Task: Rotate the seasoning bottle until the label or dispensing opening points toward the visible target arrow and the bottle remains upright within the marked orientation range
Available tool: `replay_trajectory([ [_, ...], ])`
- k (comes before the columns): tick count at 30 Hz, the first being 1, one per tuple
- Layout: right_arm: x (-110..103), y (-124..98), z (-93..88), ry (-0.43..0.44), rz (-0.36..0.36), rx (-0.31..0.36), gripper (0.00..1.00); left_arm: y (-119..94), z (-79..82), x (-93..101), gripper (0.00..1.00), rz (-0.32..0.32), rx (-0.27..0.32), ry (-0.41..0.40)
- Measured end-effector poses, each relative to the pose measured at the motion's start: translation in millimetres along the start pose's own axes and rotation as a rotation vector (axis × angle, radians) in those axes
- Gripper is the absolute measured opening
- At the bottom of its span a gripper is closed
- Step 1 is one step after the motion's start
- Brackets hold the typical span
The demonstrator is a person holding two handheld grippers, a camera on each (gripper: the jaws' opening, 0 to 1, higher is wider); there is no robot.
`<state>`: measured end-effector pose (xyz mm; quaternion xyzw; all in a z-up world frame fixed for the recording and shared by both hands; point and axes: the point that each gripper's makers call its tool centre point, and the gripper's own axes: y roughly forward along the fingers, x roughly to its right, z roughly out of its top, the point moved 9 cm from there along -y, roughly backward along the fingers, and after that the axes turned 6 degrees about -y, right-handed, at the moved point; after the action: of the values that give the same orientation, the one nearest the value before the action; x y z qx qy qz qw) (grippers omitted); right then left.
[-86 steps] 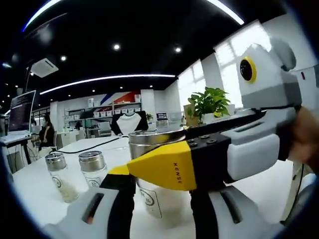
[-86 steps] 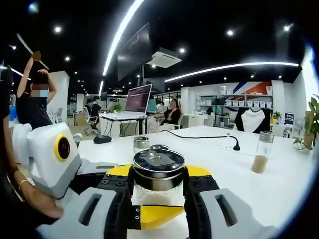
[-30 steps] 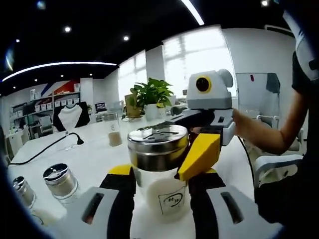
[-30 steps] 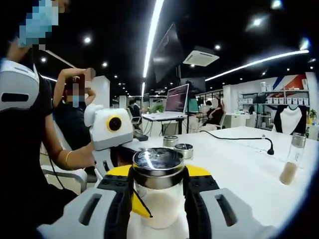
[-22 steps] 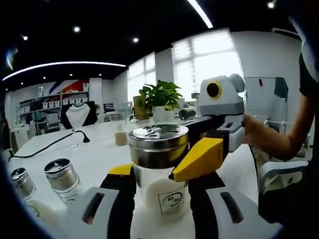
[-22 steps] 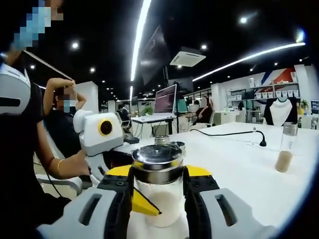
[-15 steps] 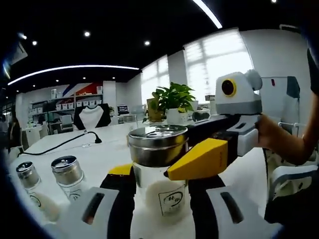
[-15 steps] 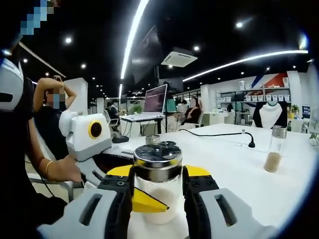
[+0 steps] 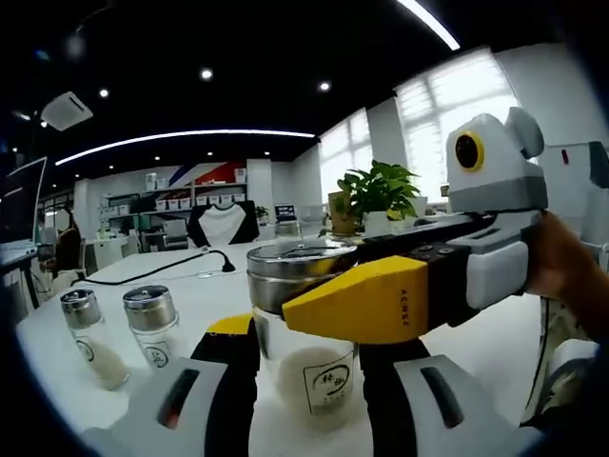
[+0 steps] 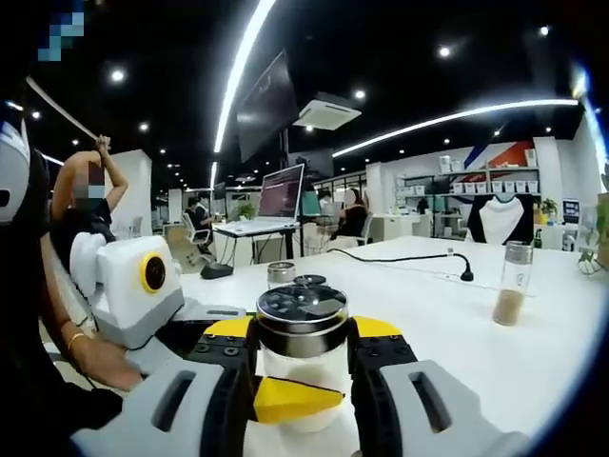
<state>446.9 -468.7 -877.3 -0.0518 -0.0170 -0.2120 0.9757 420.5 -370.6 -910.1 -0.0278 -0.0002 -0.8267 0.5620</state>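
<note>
Glass with a steel cap, the seasoning bottle (image 9: 303,328) stands upright on the white worktop (image 9: 205,286), between the jaws of both my grippers. My left gripper (image 9: 303,381) is clenched on its lower body, and in the left gripper view the printed label (image 9: 326,379) faces this camera. My right gripper (image 10: 301,371) grasps the same bottle (image 10: 301,357) from another side; in the left gripper view its yellow finger (image 9: 366,300) lies across the bottle just under the cap. In the right gripper view I see the shaker holes on the cap (image 10: 301,307).

I cannot find any target arrow or marked range on the worktop, so I judge the direction only roughly. To do the turn well, I think both grippers should move around the bottle's own axis together, slowly, so the base stays flat on the worktop and does not tip. One gripper should lead and the other only steady, otherwise they can twist against each other and the glass may slip. I would watch the label as my guide and stop as soon as it points correctly.

Two small shakers (image 9: 152,324) stand near on the left, and a tall bottle (image 10: 509,283) well apart; the turn should stay clear of them.
</note>
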Motion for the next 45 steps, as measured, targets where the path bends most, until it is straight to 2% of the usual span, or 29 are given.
replay_trajectory([
  [5, -4.4, 2.6, 0.0, 0.010, -0.019, 0.004, 0.37, -1.1, -1.9, 3.8, 0.44, 0.068, 0.021, 0.013],
  [7, -5.6, 3.2, -0.2, 0.011, -0.023, 0.006, 0.37, -1.6, -2.8, 5.1, 0.44, 0.085, 0.019, 0.044],
  [20, -2.8, 4.6, 0.4, -0.015, -0.015, 0.010, 0.36, -6.4, -1.2, -0.3, 0.44, 0.048, 0.002, 0.057],
  [26, 4.8, 9.2, 0.2, 0.037, -0.037, 0.042, 0.36, -12.3, 2.9, -6.6, 0.44, 0.045, 0.008, 0.050],
  [30, 8.0, 14.4, 1.1, 0.029, -0.054, 0.039, 0.36, -18.1, 3.3, -11.6, 0.46, 0.064, 0.015, 0.082],
  [37, 19.0, 21.9, 2.1, 0.022, -0.105, 0.044, 0.36, -23.7, 1.0, -23.4, 0.46, 0.076, -0.001, 0.066],
  [40, 25.0, 24.6, 3.4, 0.015, -0.136, 0.044, 0.36, -26.0, -1.3, -26.1, 0.48, 0.080, -0.020, 0.088],
  [45, 35.2, 29.8, 8.3, 0.004, -0.159, 0.053, 0.35, -28.4, -3.4, -22.4, 0.62, 0.023, -0.060, 0.102],
])
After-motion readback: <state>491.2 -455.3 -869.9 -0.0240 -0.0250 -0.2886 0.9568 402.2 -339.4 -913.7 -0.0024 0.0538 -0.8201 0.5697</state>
